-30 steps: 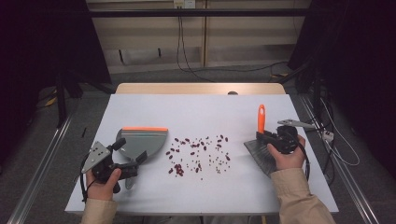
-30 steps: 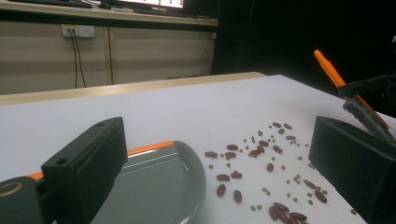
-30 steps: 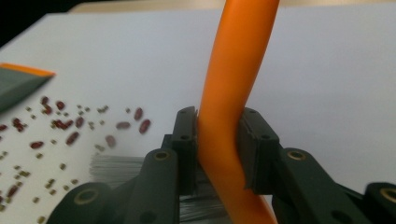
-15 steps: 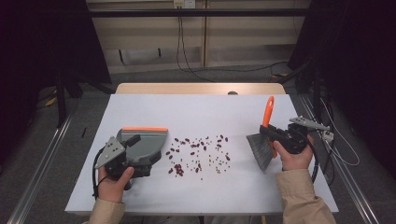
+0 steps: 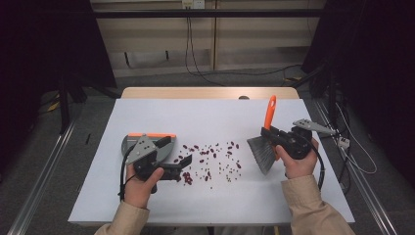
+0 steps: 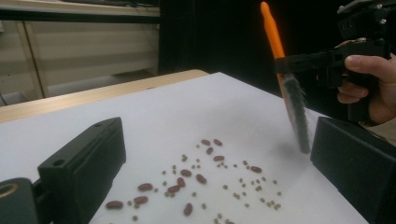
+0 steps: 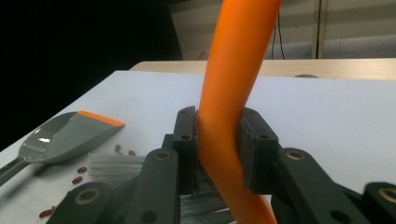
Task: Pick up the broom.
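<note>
Red beans and small green ones (image 5: 210,161) lie scattered mid-table, also seen ahead of my left jaws (image 6: 205,179). A grey dustpan (image 5: 147,141) with an orange lip lies at their left, seen too in the right gripper view (image 7: 70,135). My left gripper (image 5: 182,167) is beside the dustpan and points right at the beans; its jaws (image 6: 217,140) stand open with nothing between them. My right gripper (image 5: 268,133) is shut on the orange handle of a brush (image 7: 219,149). The grey bristles (image 5: 261,154) hang tilted just right of the beans.
The white tabletop (image 5: 215,117) has a wooden strip (image 5: 210,93) along its far edge. Its right edge runs close to my right hand. Cables (image 5: 342,142) and metal rails lie on the floor around the table.
My left gripper slid right, from behind the dustpan's handle to the edge of the beans. My right hand lifted the brush and tipped its handle more upright.
</note>
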`<action>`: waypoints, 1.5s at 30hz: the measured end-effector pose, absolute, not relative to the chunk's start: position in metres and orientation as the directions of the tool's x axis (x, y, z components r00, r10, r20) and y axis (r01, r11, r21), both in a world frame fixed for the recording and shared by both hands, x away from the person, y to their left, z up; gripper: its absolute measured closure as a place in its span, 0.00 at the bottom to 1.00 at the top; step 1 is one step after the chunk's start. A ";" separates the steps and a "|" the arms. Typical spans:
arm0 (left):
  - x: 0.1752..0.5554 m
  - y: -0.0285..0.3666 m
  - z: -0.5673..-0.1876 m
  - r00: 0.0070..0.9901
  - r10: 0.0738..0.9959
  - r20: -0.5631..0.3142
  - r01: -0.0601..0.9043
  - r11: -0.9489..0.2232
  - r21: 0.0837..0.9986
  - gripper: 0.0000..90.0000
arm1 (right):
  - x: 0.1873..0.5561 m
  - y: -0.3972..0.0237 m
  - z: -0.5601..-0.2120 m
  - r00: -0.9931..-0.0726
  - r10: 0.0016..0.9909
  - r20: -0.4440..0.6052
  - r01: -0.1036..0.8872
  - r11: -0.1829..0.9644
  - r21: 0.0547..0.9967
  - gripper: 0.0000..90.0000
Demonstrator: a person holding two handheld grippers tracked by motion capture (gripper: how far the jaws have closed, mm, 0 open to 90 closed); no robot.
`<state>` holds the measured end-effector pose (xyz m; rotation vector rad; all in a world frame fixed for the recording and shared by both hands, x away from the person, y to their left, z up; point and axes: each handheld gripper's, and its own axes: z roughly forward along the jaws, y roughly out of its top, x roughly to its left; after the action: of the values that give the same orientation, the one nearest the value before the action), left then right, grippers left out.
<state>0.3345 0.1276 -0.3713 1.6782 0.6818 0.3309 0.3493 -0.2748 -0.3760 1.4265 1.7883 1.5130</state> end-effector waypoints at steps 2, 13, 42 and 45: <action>0.335 0.120 -0.371 0.793 0.589 -0.154 0.259 -0.098 0.961 0.03 | 0.349 -0.270 -0.375 -0.412 0.862 0.297 0.428 -0.105 0.898 0.79; 0.344 0.089 -0.371 0.810 0.558 -0.180 0.285 -0.107 0.952 0.04 | 0.349 -0.246 -0.372 -0.460 0.835 0.303 0.400 -0.110 0.910 0.79; 0.355 0.050 -0.388 0.822 0.499 -0.273 0.401 -0.168 0.901 0.65 | 0.346 -0.177 -0.375 -0.574 0.778 0.255 0.361 -0.039 0.932 0.79; 0.354 0.050 -0.388 0.837 0.475 -0.271 0.394 -0.180 0.901 0.88 | 0.346 -0.176 -0.375 -0.580 0.771 0.263 0.363 -0.045 0.931 0.79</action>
<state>0.3538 0.0498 -0.3884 1.7981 0.6632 0.0829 0.3458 -0.1764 -0.3746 1.2009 1.8958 1.6599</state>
